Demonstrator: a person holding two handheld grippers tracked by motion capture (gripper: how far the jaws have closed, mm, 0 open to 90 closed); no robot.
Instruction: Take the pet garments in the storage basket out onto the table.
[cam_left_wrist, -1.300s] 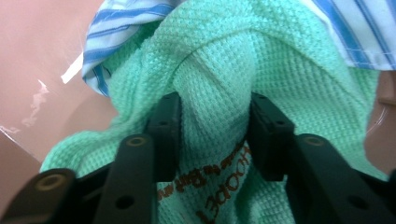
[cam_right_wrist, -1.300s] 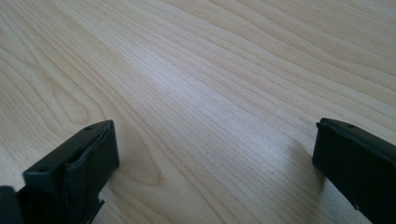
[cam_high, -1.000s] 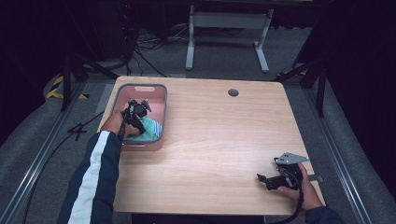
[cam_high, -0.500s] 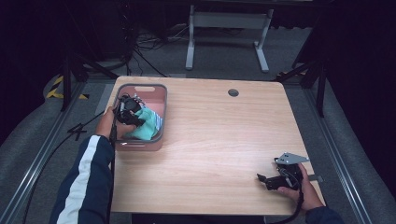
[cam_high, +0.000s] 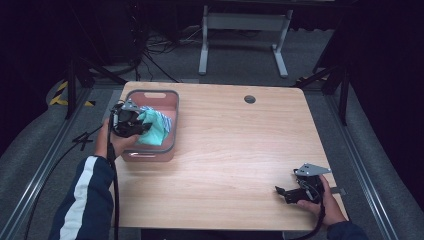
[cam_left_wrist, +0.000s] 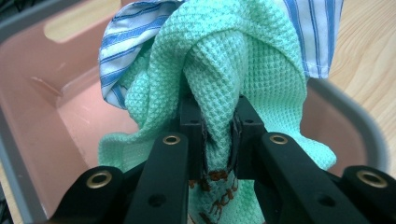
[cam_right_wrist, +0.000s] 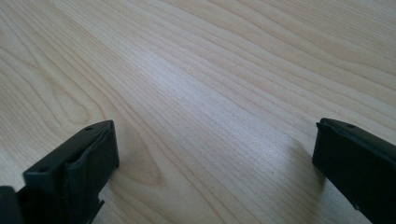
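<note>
A pink bin (cam_high: 150, 150) with a grey rim is seen standing at the left side of the wooden tabletop (cam_high: 235, 145), close to its left edge. The left tool (cam_high: 131, 122) is held over the bin's near-left part by the person's left hand (cam_high: 114, 142), whose dark sleeve with a white stripe is seen entering from the bottom left of the high view. In the left gripper view, the left tool (cam_left_wrist: 218, 135) is seen clenched on a fold of a mint-green waffle-weave cloth (cam_left_wrist: 233, 60), the fabric being pinched between the two black jaws. A blue-and-white striped cloth (cam_left_wrist: 126, 42) is draped behind and partly around the green one, and both are lifted above the bin's pink floor (cam_left_wrist: 70, 116). A brown pattern is visible on the fabric low between the jaws, though what it belongs to cannot be told. In the high view the green cloth (cam_high: 152, 127) is seen just beside the tool, over the bin's interior.

The right tool (cam_high: 290, 192) is held low over the near-right corner of the tabletop by the right hand (cam_high: 327, 205), well apart from the bin. In the right gripper view, the right tool (cam_right_wrist: 215, 158) is shown released, its jaws spread wide with bare wood grain between them.
</note>
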